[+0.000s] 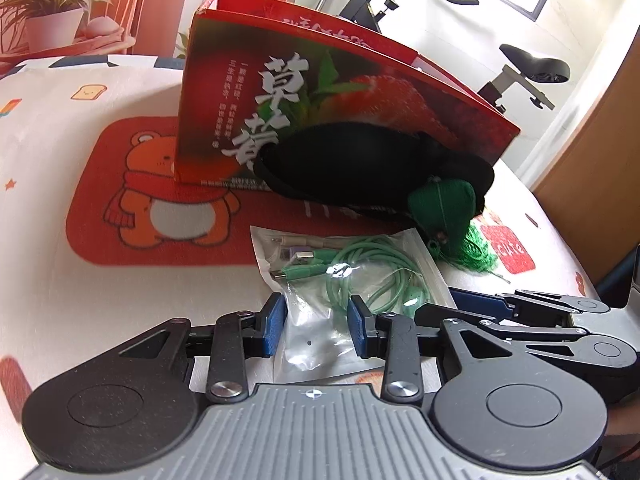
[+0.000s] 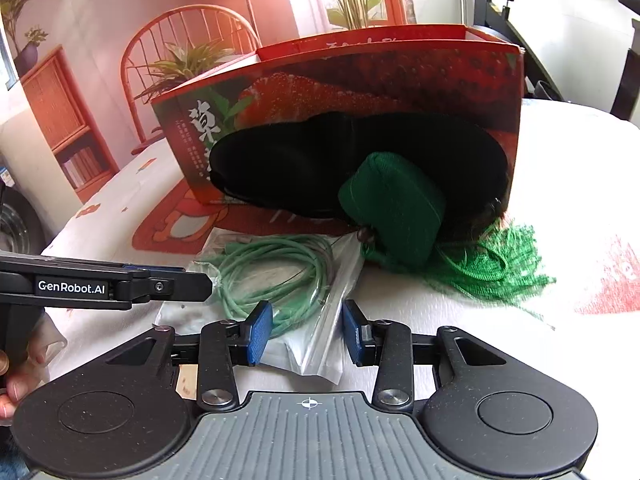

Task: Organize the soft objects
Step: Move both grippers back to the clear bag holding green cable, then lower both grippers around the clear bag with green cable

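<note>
The red strawberry box (image 1: 320, 92) stands upright on the patterned cloth (image 1: 60, 200), and everything else lies in front of it. A black soft pouch (image 1: 360, 164) leans against the box's front face. A green knitted ornament (image 1: 440, 208) with a green tassel (image 2: 492, 268) rests against the pouch's right end, the tassel spread on the cloth to the right.

Nearer than the pouch, a clear zip bag (image 1: 344, 280) holding coiled mint-green cables (image 2: 272, 272) lies flat, its far corner close to the ornament.

The left gripper (image 1: 318, 326) is tilted downward toward the box, its blue pads on either side of the bag's near end. The pads stand partly apart; the plastic lies between them, and it is not clear that they press on it.

The right gripper (image 2: 307, 334) is angled down the same way, just right of the left one, and straddles the bag's near right edge, where the plastic puckers up between its pads. Its jaws are also partly apart; contact cannot be told.

In the right wrist view the left gripper reaches in from the left, level with the bag, and fingers (image 2: 16, 380) of the person's hand show at the lower left edge.
</note>
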`<action>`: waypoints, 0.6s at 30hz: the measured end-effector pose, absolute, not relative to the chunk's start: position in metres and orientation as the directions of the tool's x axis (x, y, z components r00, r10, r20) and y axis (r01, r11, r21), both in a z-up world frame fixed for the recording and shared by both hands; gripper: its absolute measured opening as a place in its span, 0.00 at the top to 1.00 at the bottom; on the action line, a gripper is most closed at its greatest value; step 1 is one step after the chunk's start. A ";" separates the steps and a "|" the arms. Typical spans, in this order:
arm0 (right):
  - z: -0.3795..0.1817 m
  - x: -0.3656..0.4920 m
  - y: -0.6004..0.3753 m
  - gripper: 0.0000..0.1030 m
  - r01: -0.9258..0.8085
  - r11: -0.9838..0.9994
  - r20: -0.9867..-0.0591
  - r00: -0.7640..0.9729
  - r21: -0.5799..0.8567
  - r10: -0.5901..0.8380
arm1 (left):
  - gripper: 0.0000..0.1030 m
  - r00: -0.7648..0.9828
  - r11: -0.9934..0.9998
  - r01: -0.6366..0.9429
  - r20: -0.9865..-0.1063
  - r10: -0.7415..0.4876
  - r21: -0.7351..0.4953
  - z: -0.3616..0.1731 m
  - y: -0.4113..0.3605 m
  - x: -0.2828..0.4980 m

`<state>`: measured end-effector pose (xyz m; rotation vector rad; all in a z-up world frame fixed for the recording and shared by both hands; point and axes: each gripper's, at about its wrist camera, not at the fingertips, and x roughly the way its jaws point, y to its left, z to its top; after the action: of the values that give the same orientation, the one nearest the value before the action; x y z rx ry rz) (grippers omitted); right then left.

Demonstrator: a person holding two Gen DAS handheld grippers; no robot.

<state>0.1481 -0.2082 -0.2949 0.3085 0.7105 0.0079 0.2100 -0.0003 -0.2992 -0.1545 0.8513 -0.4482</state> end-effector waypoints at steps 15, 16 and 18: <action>-0.294 0.128 -0.204 0.65 0.114 0.952 -0.649 0.754 0.283 0.103 | 0.66 0.579 0.901 0.289 -0.690 -0.434 -0.324 -0.300 0.000 0.185; -0.294 0.128 -0.204 0.65 0.115 0.953 -0.650 0.753 0.281 0.101 | 0.66 0.581 0.902 0.290 -0.690 -0.432 -0.320 -0.300 0.000 0.185; -0.293 0.129 -0.205 0.63 0.120 0.954 -0.653 0.752 0.273 0.092 | 0.66 0.584 0.904 0.290 -0.691 -0.427 -0.314 -0.300 0.000 0.184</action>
<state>0.1287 -0.2052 -0.2930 0.3093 0.7233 -0.0158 0.1845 0.0001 -0.2997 -0.1742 0.8506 -0.4208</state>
